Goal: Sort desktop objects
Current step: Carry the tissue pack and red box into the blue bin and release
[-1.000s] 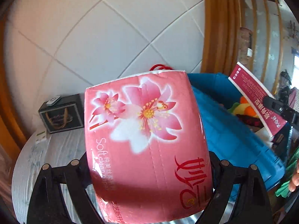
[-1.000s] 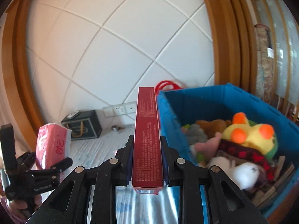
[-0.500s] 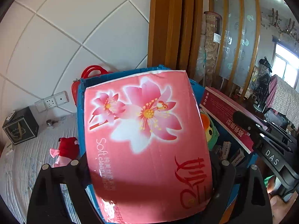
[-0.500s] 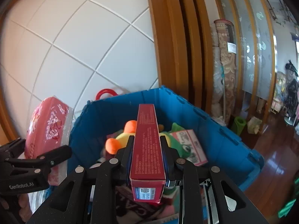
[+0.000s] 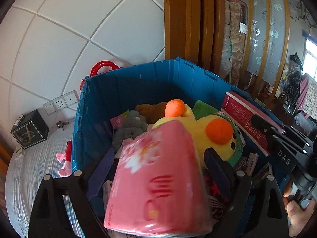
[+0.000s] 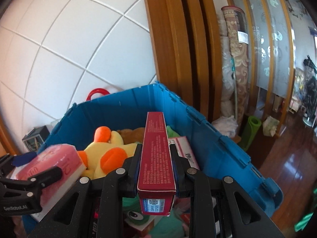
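Observation:
My left gripper [image 5: 160,152] hangs over the blue crate [image 5: 138,69], open. The pink tissue pack [image 5: 158,182] is blurred and tipped forward between its blue pads, with a gap on each side. In the right wrist view the same pack [image 6: 49,158] shows at the left, over the crate's near corner. My right gripper [image 6: 156,166] is shut on a long dark red box [image 6: 156,148], which lies level above the crate's [image 6: 118,97] middle. The box [image 5: 243,117] also shows at the right of the left wrist view. A yellow duck plush [image 5: 210,130] lies on top inside.
The crate holds several plush toys and small cartons. To its left the grey table cloth [image 5: 39,168] carries a black box [image 5: 29,132] and a small pink and red plush [image 5: 65,158]. A tiled wall and a wooden frame [image 6: 178,49] stand behind. A green rolled mat [image 6: 251,132] stands on the floor at the right.
Both grippers swung right from the table to above the crate. The tissue pack, gripped squarely before, now tips down and blurs between wider left jaws. The red box stays clamped.

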`<act>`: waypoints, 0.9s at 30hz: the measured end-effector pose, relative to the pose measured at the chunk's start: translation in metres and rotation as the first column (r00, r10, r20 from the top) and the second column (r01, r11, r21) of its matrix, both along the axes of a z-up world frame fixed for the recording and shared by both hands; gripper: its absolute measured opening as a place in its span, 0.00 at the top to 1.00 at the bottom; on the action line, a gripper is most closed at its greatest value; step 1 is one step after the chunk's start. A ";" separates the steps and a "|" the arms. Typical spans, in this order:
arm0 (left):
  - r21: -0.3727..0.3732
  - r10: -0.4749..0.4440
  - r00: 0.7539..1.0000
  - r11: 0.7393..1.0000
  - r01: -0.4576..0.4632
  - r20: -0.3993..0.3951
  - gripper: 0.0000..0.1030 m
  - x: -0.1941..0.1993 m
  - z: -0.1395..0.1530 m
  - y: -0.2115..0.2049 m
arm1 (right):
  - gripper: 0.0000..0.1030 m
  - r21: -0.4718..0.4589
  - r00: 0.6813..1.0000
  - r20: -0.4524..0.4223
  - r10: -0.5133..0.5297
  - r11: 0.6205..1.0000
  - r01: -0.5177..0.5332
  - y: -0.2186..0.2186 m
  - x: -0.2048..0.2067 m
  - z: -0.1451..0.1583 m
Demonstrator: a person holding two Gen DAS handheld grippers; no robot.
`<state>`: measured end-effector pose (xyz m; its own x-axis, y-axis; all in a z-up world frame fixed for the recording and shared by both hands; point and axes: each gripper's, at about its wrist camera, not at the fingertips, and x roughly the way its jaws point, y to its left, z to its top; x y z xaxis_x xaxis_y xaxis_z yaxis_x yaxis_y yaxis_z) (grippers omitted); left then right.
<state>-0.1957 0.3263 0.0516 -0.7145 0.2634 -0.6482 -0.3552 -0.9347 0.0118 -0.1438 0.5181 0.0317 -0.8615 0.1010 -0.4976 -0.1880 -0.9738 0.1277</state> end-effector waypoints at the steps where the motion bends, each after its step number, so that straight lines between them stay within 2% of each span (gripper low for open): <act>1: -0.001 0.000 1.000 1.000 0.000 -0.002 0.10 0.000 0.001 0.001 | 0.76 -0.001 1.000 0.012 0.001 1.000 -0.001 0.001 -0.003 -0.004; 3: -0.004 0.004 1.000 1.000 -0.004 -0.003 0.10 0.000 0.001 0.002 | 0.76 -0.015 1.000 0.028 0.006 1.000 -0.006 0.004 -0.005 -0.009; 6: 0.001 0.005 1.000 1.000 -0.005 -0.005 0.10 0.001 0.002 0.003 | 0.73 0.037 0.998 0.051 -0.032 0.999 0.031 0.004 -0.005 -0.009; 9: -0.004 0.002 1.000 1.000 -0.002 -0.007 0.10 0.004 0.001 0.004 | 0.73 0.041 0.997 0.063 -0.036 0.999 0.033 0.007 -0.003 -0.011; 15: 0.002 -0.022 1.000 1.000 0.022 -0.004 0.10 0.014 -0.002 0.004 | 0.66 0.038 0.995 0.083 -0.049 0.998 0.046 0.012 0.004 -0.014; 16: 0.003 -0.025 1.000 1.000 0.025 -0.007 0.10 0.016 -0.002 0.004 | 0.60 0.040 0.995 0.085 -0.051 0.998 0.048 0.012 0.007 -0.014; 17: 0.006 -0.029 1.000 1.000 0.030 -0.011 0.10 0.019 -0.002 0.003 | 0.47 0.043 0.995 0.089 -0.051 0.998 0.047 0.012 0.009 -0.014; 18: 0.007 -0.031 0.999 0.999 0.031 -0.015 0.10 0.021 -0.001 0.002 | 0.37 0.046 0.994 0.092 -0.052 0.998 0.048 0.011 0.012 -0.013; 19: 0.008 -0.033 0.999 0.999 0.033 -0.019 0.10 0.024 -0.001 0.001 | 0.20 0.050 0.994 0.093 -0.053 0.998 0.049 0.010 0.016 -0.013; 20: 0.012 -0.034 0.999 0.999 0.034 -0.025 0.10 0.027 0.000 0.000 | 0.08 0.058 0.994 0.092 -0.057 0.997 0.052 0.008 0.019 -0.012; 22: 0.015 -0.030 0.999 0.999 0.031 -0.039 0.10 0.033 0.001 -0.004 | 0.00 0.081 0.994 0.083 -0.068 0.995 0.061 0.003 0.027 -0.010; 27: 0.049 -0.026 0.997 0.998 0.030 -0.068 0.10 0.051 0.006 -0.017 | 0.00 0.110 0.995 0.075 -0.073 0.992 0.064 -0.009 0.043 -0.004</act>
